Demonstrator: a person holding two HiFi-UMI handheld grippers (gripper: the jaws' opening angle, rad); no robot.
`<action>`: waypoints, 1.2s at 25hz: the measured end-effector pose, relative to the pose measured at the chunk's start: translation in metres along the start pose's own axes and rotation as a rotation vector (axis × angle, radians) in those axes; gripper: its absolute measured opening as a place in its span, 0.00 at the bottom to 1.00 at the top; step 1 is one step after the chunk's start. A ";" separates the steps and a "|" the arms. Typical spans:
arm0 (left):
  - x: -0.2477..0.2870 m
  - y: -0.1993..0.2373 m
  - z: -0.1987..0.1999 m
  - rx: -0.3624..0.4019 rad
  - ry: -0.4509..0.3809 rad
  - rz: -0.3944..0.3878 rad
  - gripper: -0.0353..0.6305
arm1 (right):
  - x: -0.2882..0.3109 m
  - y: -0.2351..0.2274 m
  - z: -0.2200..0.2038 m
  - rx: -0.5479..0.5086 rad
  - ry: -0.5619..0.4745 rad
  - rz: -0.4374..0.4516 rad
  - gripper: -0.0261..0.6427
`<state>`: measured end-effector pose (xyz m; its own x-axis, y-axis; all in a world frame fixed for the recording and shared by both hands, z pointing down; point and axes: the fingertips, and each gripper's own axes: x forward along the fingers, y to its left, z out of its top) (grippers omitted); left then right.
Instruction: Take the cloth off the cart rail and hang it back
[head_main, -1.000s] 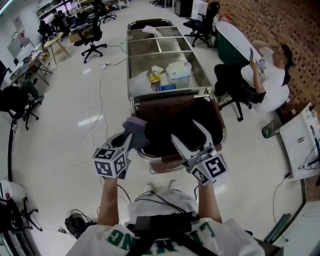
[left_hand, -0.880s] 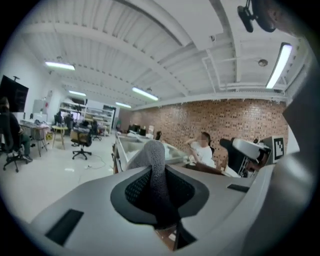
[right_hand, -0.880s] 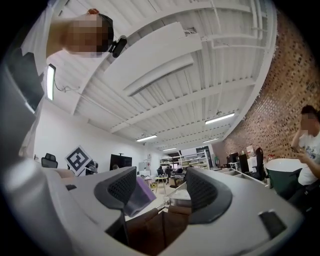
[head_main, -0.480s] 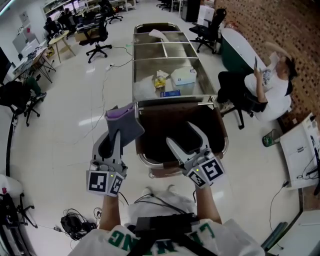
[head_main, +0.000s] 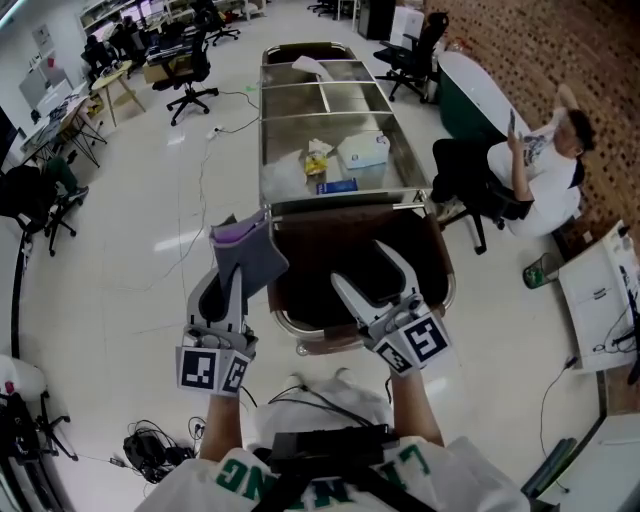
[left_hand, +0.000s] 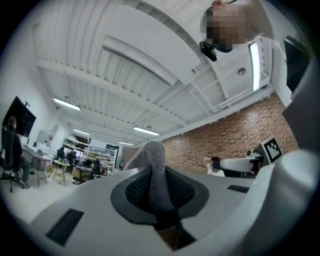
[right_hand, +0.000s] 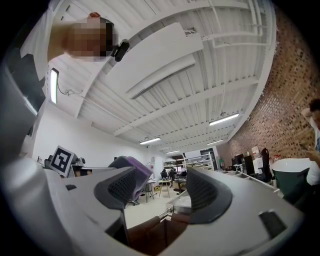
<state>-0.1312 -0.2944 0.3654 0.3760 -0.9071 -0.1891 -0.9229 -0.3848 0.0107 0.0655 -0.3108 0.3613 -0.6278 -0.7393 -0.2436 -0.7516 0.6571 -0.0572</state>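
Note:
A grey cloth with a purple edge (head_main: 246, 250) is held up left of the cart's near end, clear of the curved steel rail (head_main: 292, 327). My left gripper (head_main: 236, 262) is shut on it; in the left gripper view the cloth (left_hand: 152, 170) is pinched between the pads and sticks up past them. My right gripper (head_main: 368, 272) stands open over the brown bag (head_main: 335, 245) that hangs inside the rail, with nothing between its fingers. In the right gripper view the open right gripper (right_hand: 160, 192) points up and the cloth (right_hand: 139, 169) shows behind its left finger.
The steel cart top (head_main: 290, 130) beyond the bag carries a white box (head_main: 362, 150), a packet (head_main: 315, 157) and a blue item. A person (head_main: 540, 150) sits on a chair close to the cart's right side. Office chairs (head_main: 188, 75) and floor cables (head_main: 195, 200) lie to the left.
Over the last second my left gripper carried the cloth up and leftward off the rail, jaws now pointing upward. The right gripper barely shifted. Little has moved in the last half second.

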 end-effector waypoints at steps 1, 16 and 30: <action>0.003 -0.002 -0.003 0.018 0.008 -0.018 0.11 | -0.001 -0.001 0.001 -0.001 -0.001 -0.003 0.52; 0.160 -0.082 -0.047 0.266 0.142 -0.435 0.12 | -0.054 -0.049 0.012 -0.025 -0.013 -0.176 0.52; 0.292 -0.159 -0.189 0.615 0.579 -1.002 0.20 | -0.104 -0.083 0.020 -0.026 -0.007 -0.312 0.52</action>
<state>0.1410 -0.5304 0.4942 0.7551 -0.2748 0.5952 -0.0519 -0.9301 -0.3636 0.1965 -0.2855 0.3718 -0.3646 -0.9035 -0.2253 -0.9128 0.3946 -0.1053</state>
